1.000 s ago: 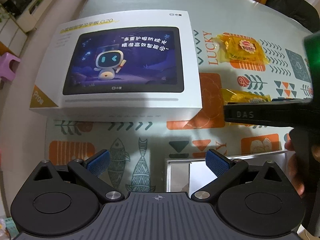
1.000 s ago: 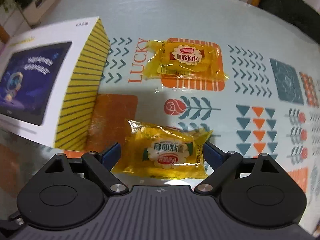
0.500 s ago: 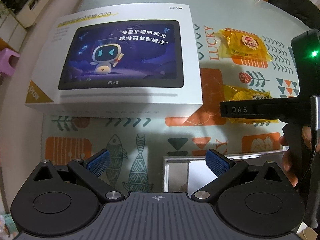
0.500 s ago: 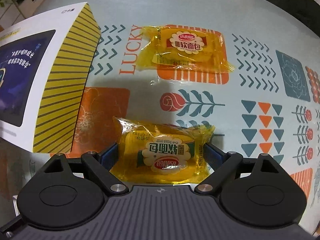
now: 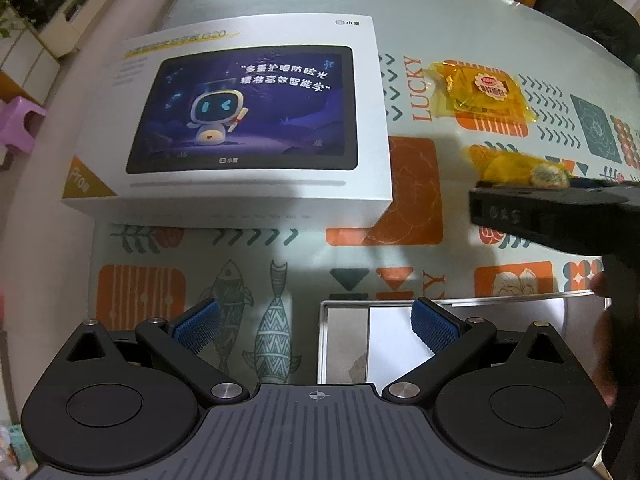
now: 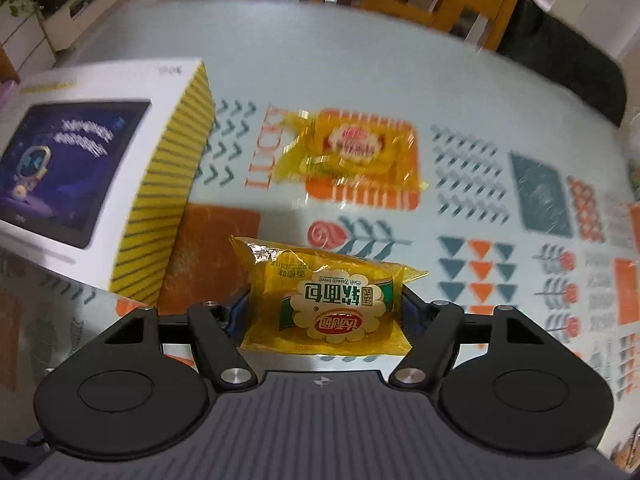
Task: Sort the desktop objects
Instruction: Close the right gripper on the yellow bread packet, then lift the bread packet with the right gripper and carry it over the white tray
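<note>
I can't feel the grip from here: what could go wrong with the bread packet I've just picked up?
The right gripper has just closed on the near bread packet, pinching mostly loose yellow film, so it may slip or the bread may get crushed. The second packet lies just beyond; swinging forward could knock it. The tablet box stands close on the left.

Right-wrist view motion-blurred: far bread packet (image 6: 356,152) label unreadable; tablet box (image 6: 96,168) cut by left edge.
</note>
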A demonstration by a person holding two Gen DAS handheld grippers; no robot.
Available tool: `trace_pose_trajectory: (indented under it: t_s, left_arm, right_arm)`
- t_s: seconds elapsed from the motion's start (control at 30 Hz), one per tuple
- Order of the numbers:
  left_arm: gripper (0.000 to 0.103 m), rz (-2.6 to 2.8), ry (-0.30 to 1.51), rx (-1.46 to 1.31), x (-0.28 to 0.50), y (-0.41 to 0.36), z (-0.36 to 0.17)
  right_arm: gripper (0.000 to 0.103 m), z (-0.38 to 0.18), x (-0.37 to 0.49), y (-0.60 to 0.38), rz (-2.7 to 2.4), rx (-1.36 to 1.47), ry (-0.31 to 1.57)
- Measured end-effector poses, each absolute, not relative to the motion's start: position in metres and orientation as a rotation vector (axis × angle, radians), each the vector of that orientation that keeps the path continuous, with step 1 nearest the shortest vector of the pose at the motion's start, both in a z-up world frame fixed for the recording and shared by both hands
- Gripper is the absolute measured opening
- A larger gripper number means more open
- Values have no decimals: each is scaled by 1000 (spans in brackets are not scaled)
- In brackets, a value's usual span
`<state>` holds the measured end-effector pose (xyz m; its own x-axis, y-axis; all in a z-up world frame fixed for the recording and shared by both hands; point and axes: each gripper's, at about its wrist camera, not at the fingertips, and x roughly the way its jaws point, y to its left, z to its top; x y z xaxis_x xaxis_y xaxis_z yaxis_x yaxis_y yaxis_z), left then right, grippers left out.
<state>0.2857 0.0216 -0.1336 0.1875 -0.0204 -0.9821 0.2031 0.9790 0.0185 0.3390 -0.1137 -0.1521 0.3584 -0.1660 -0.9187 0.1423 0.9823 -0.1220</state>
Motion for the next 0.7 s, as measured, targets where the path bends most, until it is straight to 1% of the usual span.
trace_pose_trajectory:
  t_s: [0.33,0.7]
  left_arm:
    - [103,-148,1345,134,263,21,-116]
    - [103,-152,1314,136,221,14,-103]
  right_arm:
    - [88,-101,311,-114,-207,2,1089]
    - [89,-74,254,-130,-242,35,1025]
